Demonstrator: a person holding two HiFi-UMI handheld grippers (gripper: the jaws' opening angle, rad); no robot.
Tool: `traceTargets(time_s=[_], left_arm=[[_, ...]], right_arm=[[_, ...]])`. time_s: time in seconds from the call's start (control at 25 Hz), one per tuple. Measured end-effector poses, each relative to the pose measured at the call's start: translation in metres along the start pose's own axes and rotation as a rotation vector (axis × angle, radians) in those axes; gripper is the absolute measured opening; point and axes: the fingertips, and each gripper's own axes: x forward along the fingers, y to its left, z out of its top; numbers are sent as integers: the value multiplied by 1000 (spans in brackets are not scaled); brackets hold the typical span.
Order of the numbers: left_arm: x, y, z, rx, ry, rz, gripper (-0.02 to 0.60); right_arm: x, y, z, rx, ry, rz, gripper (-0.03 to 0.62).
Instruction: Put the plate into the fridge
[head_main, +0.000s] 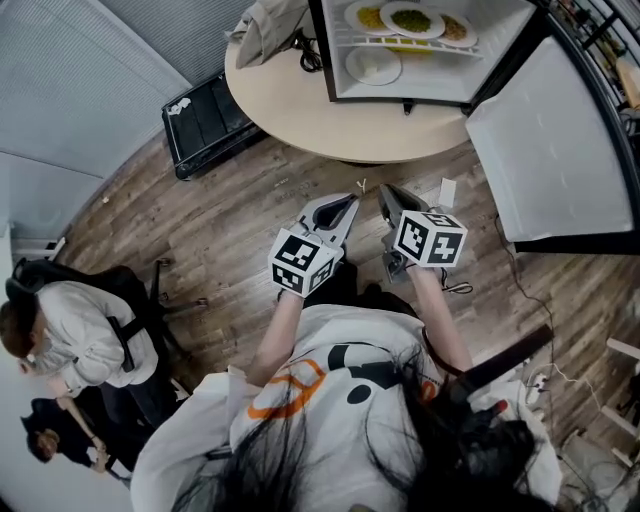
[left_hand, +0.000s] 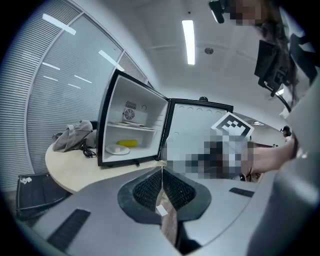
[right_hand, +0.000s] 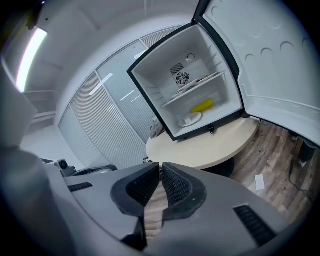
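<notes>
A small fridge (head_main: 430, 50) stands open on the round table (head_main: 300, 110), its door (head_main: 555, 150) swung out to the right. A white plate (head_main: 373, 65) lies on the fridge's floor, also seen as the plate (left_hand: 118, 149) and the plate (right_hand: 190, 119). Behind it is yellow food (right_hand: 202, 105). Both grippers hang over the wooden floor, well short of the table. My left gripper (head_main: 350, 203) is shut with nothing in it, its tips (left_hand: 162, 171) meeting. My right gripper (head_main: 386, 192) is shut and empty too, pads (right_hand: 150, 185) together.
A grey cloth bundle (head_main: 265, 30) with a cable lies on the table left of the fridge. A black case (head_main: 205, 120) sits on the floor by the table. A person (head_main: 70, 340) sits at the lower left. Cables and paper (head_main: 447, 192) lie on the floor to the right.
</notes>
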Motion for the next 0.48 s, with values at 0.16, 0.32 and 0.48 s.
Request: traceTargets(time_s=[0.16, 0.32, 0.48], left_arm=[[-9, -28, -7, 8, -1, 12, 14], [-19, -51, -16, 15, 2, 21, 14], [-30, -67, -24, 18, 2, 32, 14]], right_arm=[[-22, 1, -15, -19, 11, 23, 32], [-40, 3, -28, -34, 10, 38, 32], [-56, 6, -42, -45, 16, 52, 32]])
